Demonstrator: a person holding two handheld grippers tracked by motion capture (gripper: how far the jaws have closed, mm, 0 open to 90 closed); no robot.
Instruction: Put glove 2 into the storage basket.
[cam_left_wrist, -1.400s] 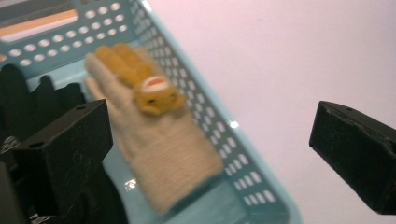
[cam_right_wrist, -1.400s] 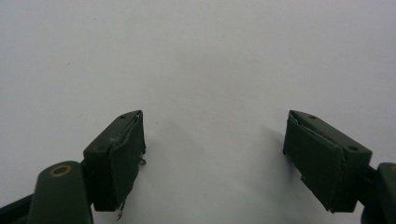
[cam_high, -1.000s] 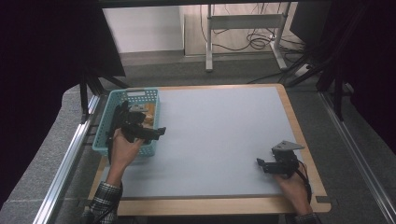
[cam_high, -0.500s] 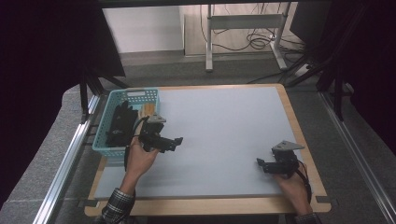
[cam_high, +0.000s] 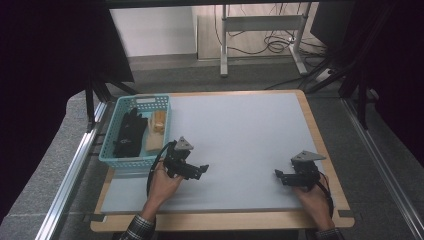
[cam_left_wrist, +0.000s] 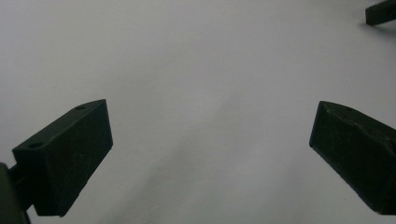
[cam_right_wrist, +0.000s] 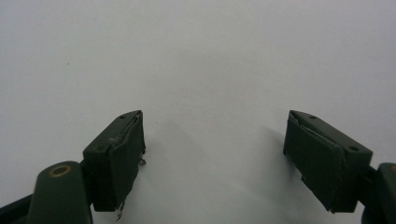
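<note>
Left gripper (cam_high: 196, 172) beside blue basket (cam_high: 111, 156), jaws spread, empty over grey mat (cam_high: 240, 135); right gripper (cam_high: 281, 176) parked, spread.

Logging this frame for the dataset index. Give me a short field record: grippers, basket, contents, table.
left gripper: open, holds nothing, over the grey table surface right of the basket
right gripper: open, holds nothing, near the table's right front corner
basket: light blue, at the table's left edge
basket contents: black item, tan item; what they are is unclear
table: grey top with a wooden rim
</note>
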